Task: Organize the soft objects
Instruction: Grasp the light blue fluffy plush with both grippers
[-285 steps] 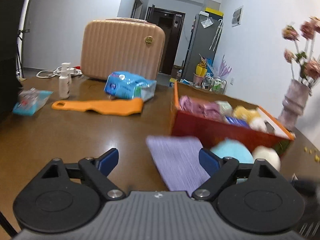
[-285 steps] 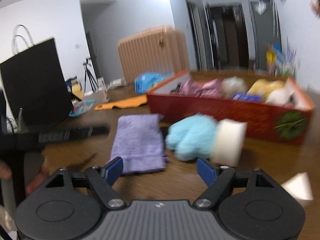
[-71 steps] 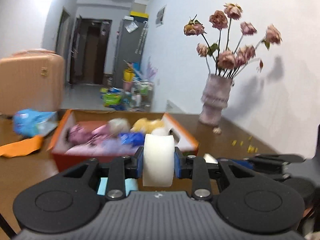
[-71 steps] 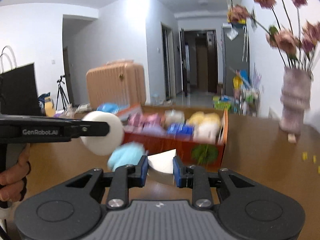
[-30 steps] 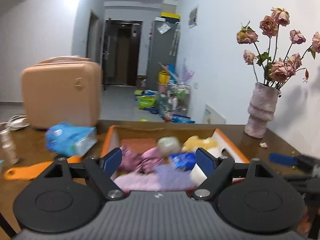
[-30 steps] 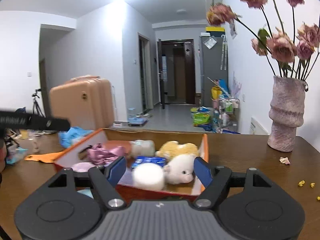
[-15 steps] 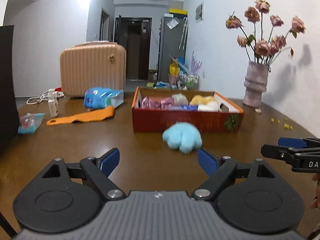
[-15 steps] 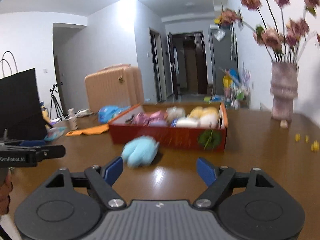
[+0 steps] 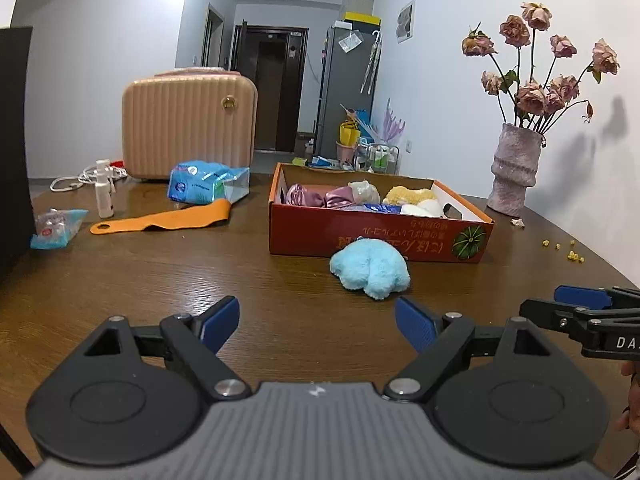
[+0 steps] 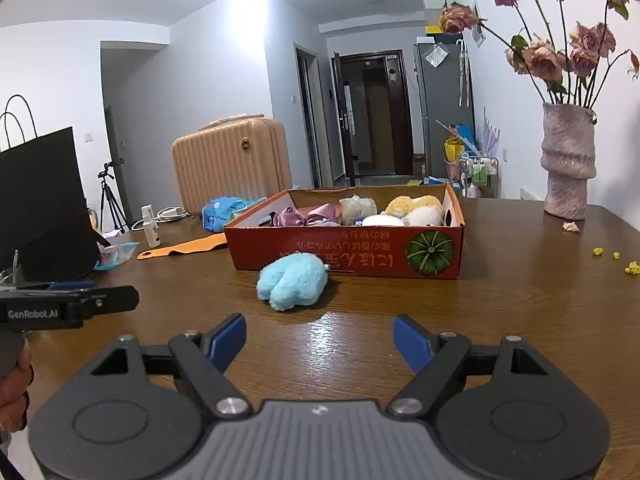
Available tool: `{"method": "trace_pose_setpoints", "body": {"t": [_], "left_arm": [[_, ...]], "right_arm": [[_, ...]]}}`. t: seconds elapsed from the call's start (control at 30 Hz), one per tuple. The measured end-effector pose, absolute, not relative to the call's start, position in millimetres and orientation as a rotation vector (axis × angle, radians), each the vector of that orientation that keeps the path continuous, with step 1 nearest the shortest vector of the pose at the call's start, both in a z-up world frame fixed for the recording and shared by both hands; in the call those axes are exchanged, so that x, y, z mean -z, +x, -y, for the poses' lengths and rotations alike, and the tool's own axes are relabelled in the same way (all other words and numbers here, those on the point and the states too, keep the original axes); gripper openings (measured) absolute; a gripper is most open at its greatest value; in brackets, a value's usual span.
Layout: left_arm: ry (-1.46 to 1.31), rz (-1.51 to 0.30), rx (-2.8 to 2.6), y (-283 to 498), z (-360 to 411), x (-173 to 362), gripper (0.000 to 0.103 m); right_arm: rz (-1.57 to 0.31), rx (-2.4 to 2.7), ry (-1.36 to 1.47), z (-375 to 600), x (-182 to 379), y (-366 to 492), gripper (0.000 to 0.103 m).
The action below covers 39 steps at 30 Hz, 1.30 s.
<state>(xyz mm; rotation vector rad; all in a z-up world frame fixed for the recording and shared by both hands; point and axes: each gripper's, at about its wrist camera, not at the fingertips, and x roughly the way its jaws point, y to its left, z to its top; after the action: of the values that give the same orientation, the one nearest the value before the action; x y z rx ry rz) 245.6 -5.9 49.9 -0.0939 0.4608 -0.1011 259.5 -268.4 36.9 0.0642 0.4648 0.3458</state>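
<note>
A fluffy light-blue plush lies on the brown table just in front of the red cardboard box; it also shows in the right wrist view before the box. The box holds several soft things: pink cloth, a yellow plush and white plush pieces. My left gripper is open and empty, back from the plush. My right gripper is open and empty, also short of the plush. Each gripper shows at the edge of the other's view.
A peach suitcase, a blue packet, an orange strap, a small white bottle and a small wrapped packet lie left of the box. A vase of dried roses stands at right. A black bag stands at far left.
Earlier both grippers held soft white items, which now lie in the box. Both have since opened and pulled back from the box. The blue plush stays on the table.
</note>
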Motion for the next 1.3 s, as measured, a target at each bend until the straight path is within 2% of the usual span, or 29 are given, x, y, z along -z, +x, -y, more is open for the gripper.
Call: {"method": "trace_pose_setpoints", "body": {"t": [0.2,0.37,0.43,0.47,0.5,0.57,0.63,0.83,1.3], "left_arm": [[-0.1,-0.502,0.15,305.2,8.4,-41.4,0.086],[-0.167,-0.62,0.255,394.4,12.9,-31.6,0.077],[-0.158,-0.656,0.249,419.4,18.7,-24.8,0.06],[-0.166,-0.664,0.254,430.6,19.5,-19.6,0.057],[-0.197,-0.682,0.264,440.4,18.0,-13.3,0.053],[-0.302,-0.712,0.312,453.5,10.1,0.4,0.047],[-0.374,-0.728,0.359,456.5,3.0,8.6,0.041],[-0.269,-0.698,0.351,444.3,12.3,2.2,0.038],[-0.338,-0.706,0.391,451.7,2.7,9.2,0.038]], "right_arm": [[-0.504,-0.396,0.112,256.1,-27.4,309.9,0.078],[-0.565,-0.444,0.188,238.5,-16.5,384.7,0.068],[-0.602,-0.456,0.217,232.1,-9.5,413.3,0.06],[-0.617,-0.457,0.226,229.5,-5.2,423.3,0.053],[-0.637,-0.458,0.24,226.8,0.3,434.1,0.051],[-0.664,-0.475,0.258,224.7,9.8,443.7,0.038],[-0.672,-0.484,0.271,224.8,18.6,444.5,0.037],[-0.66,-0.494,0.294,225.7,22.7,444.2,0.034],[-0.66,-0.526,0.328,233.2,24.9,449.3,0.034]]}}
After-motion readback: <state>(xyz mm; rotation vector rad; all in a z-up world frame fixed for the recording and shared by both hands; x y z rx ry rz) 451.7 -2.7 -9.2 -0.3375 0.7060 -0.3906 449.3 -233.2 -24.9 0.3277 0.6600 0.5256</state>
